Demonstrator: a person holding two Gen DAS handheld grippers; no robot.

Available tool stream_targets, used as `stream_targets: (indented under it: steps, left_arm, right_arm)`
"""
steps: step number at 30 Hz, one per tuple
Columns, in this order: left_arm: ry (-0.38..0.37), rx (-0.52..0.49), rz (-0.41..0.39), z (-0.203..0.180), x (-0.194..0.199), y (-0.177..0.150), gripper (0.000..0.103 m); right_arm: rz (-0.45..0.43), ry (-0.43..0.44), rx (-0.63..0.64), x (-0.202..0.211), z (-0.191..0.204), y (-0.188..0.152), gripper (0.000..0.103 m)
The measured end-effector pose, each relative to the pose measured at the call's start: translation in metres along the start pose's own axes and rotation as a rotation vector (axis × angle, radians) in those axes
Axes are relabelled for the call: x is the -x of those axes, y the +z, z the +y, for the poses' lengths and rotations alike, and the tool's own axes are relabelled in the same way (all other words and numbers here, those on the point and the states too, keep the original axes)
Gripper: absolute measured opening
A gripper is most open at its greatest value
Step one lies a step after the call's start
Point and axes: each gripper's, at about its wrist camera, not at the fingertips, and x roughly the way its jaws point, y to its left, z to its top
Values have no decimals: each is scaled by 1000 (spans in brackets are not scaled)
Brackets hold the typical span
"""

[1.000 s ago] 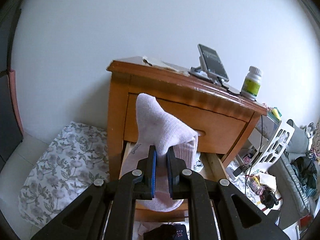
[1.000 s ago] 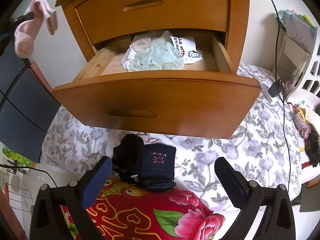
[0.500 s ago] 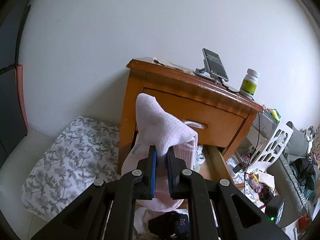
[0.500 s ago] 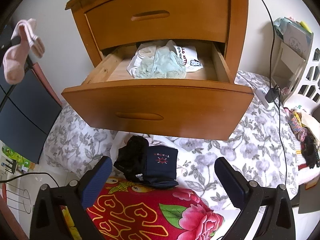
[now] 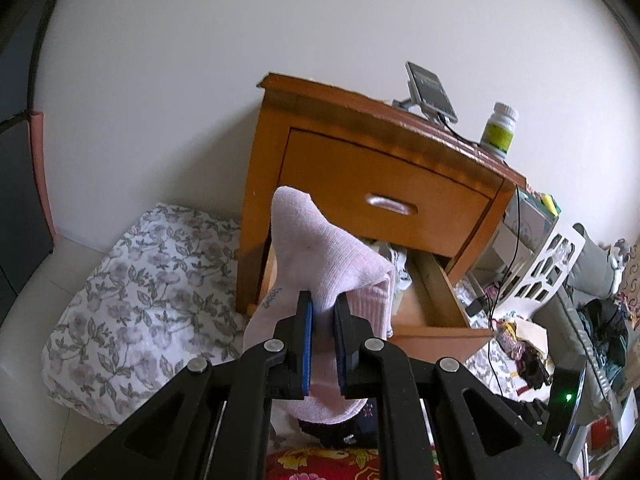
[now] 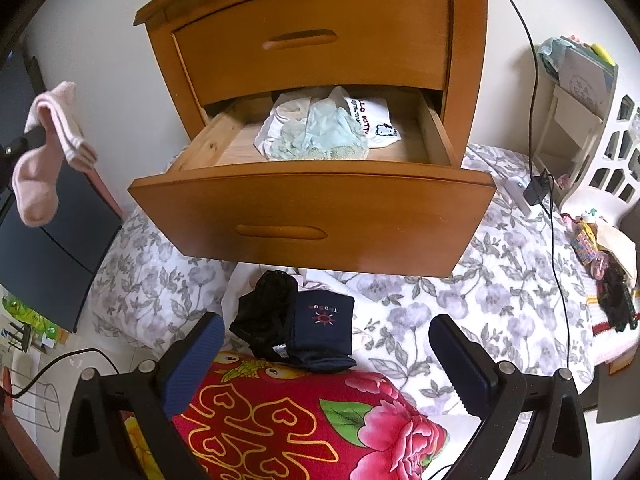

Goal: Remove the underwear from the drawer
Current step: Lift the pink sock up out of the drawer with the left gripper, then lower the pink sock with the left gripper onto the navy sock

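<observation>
Several undergarments (image 6: 320, 132) in open drawer (image 6: 312, 216); left hand-held gripper (image 5: 322, 312) clamps pink sock (image 5: 320, 264).

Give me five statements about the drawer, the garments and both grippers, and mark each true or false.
1. The left gripper grips a pink sock. True.
2. The right gripper holds a garment. False: it is open and empty.
3. The lower drawer is pulled open. True.
4. The lower drawer is empty. False: pale garments lie inside.
5. The upper drawer is open too. False: it is closed.
</observation>
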Motion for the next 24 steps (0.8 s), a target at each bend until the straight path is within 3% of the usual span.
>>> stream_targets:
  steps: [6, 15, 24]
  left_arm:
    - [-11, -31, 64, -8, -14, -15, 10]
    - [-76, -100, 285, -38, -66, -67, 10]
    - [-73, -123, 433, -48, -109, -100, 10]
  right_arm:
    - [4, 1, -4, -1, -1, -1, 103]
    - [18, 1, -18, -7, -5, -3, 103]
    - [37, -5, -43, -15, -15, -6, 103]
